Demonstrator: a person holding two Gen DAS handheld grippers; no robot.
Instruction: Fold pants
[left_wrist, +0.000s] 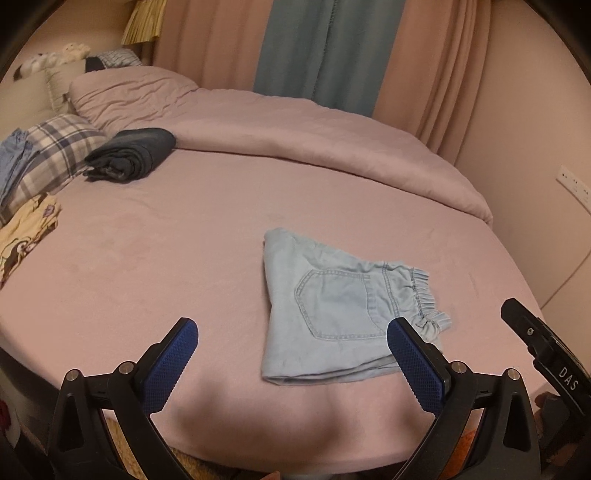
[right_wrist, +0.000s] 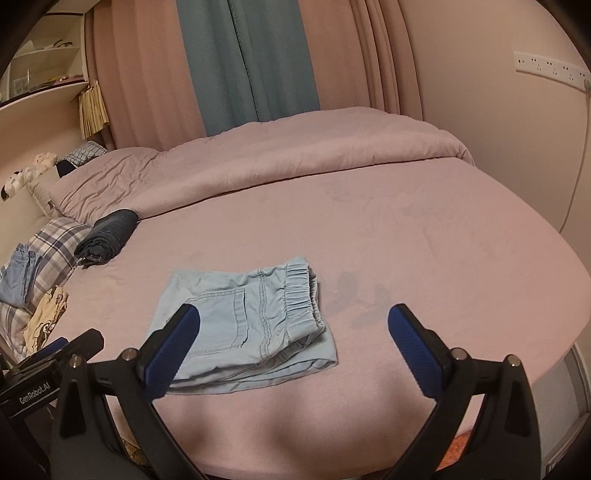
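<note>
at the bed's (left_wrist: 147, 258) left edge, spare clothes (left_wrist: 26, 229) and a rolled dark garment (left_wrist: 129, 155) wait out of the way. the left tongs (left_wrist: 291, 354) hang released. the folded pants (left_wrist: 332, 306) lie near the front edge, apparently finished. the right tongs (right_wrist: 295, 343) hang released too.

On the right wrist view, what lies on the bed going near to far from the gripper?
Right gripper → folded light blue pants → rolled dark garment → folded-back pink duvet → curtains.
</note>
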